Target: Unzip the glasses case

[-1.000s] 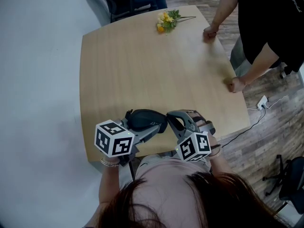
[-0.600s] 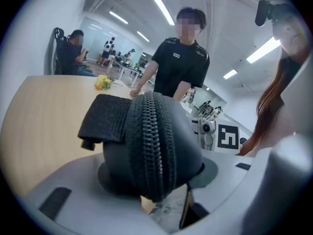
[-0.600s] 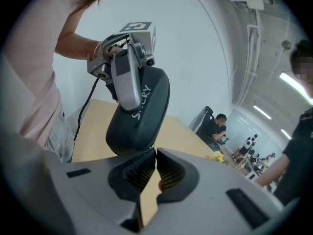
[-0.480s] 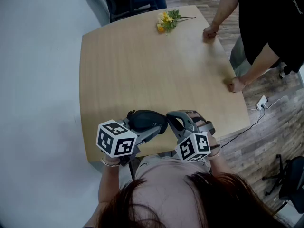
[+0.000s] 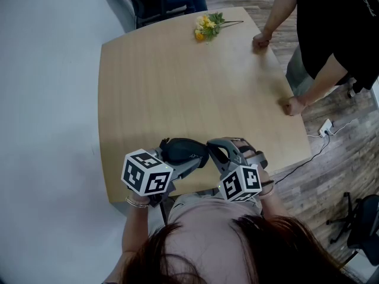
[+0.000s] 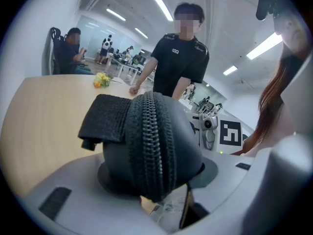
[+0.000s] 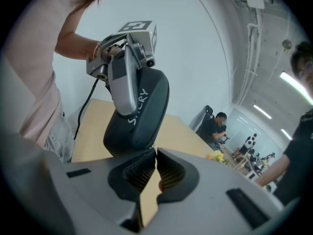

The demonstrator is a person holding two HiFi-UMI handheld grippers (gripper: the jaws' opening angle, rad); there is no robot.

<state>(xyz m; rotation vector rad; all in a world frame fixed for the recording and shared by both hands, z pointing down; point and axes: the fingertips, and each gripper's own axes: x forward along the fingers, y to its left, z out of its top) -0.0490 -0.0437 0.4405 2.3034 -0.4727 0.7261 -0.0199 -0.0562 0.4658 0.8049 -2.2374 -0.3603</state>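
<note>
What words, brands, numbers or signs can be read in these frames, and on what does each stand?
"S", then roughly "RY": white lettering on the glasses case, partly covered by the left hand-held gripper; it cannot be read whole.
Chest print on the bystander's black shirt: too small to read.
Marker cubes: square patterns only, no words.

We see a black glasses case [image 5: 188, 148], a grey left gripper [image 5: 177, 154] and right gripper [image 5: 211, 148] with black-and-white cubes [image 5: 146, 172], a tan table [image 5: 177, 81], yellow flowers [image 5: 205, 27].
</note>
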